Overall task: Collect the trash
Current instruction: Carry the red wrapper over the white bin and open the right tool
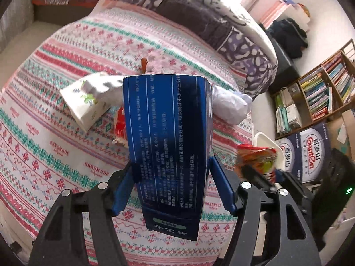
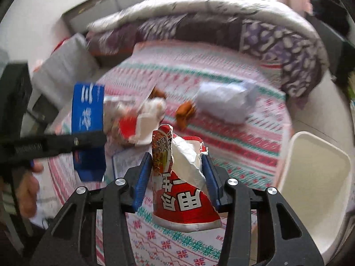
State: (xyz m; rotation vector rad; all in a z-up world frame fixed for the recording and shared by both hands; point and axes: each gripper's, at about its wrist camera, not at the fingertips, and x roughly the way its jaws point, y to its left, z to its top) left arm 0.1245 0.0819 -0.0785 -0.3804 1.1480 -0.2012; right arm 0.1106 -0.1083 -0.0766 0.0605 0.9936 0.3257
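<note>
My left gripper (image 1: 172, 168) is shut on a tall blue box (image 1: 168, 146) with white print, held upright above the patterned bedspread (image 1: 51, 146); it also shows in the right wrist view (image 2: 88, 119). My right gripper (image 2: 176, 161) is shut on a torn red noodle wrapper (image 2: 184, 199), which also shows in the left wrist view (image 1: 257, 157). On the bed lie a tissue pack (image 1: 88, 102), a crumpled white bag (image 2: 224, 104), a red-and-white wrapper (image 2: 131, 126) and orange peel pieces (image 2: 184, 113).
A white bin (image 2: 315, 177) stands beside the bed at the right. A purple quilt (image 2: 221, 28) is heaped along the far side. A bookshelf (image 1: 319, 93) and printed cartons (image 1: 310, 153) stand on the floor at the right.
</note>
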